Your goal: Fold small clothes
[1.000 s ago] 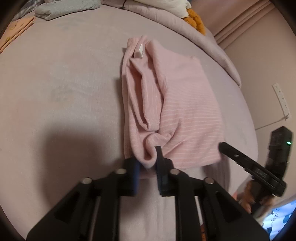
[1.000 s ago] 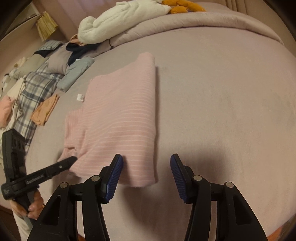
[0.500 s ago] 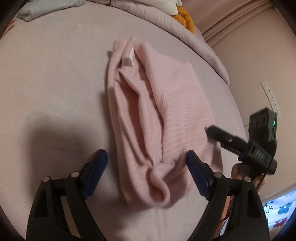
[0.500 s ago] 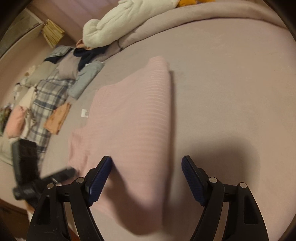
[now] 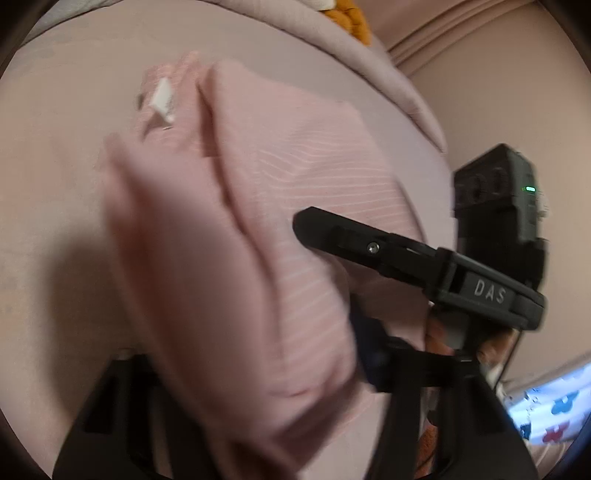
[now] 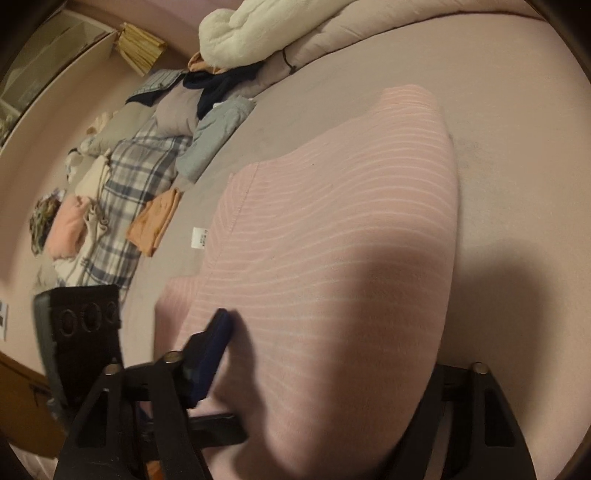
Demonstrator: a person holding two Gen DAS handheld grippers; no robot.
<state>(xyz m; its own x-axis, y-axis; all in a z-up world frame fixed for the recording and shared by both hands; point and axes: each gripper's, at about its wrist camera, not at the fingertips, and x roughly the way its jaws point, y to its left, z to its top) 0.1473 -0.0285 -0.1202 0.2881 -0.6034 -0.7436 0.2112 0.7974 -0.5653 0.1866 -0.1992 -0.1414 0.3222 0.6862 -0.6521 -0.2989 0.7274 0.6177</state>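
While the pink top (image 6: pixel 332 240) lay half-folded on the bed (image 6: pixel 517 110), I worked its near end.
Both tools, left tool (image 5: pixel 236 376) and right tool (image 6: pixel 332 354), straddled it, spread wide; I judged pinching both corners together, level, best.

This was a home bedroom. A wide bed under a mauve fitted sheet (image 6: pixel 517 110) filled both views. Along the bed's far edge lay a bunched mauve duvet (image 6: pixel 332 40) with a fluffy cream blanket (image 6: pixel 251 29) on it. At the bed's left side sat a blue-and-white plaid cloth (image 6: pixel 140 173), probably a blanket, among small folded clothes (image 6: pixel 218 136).
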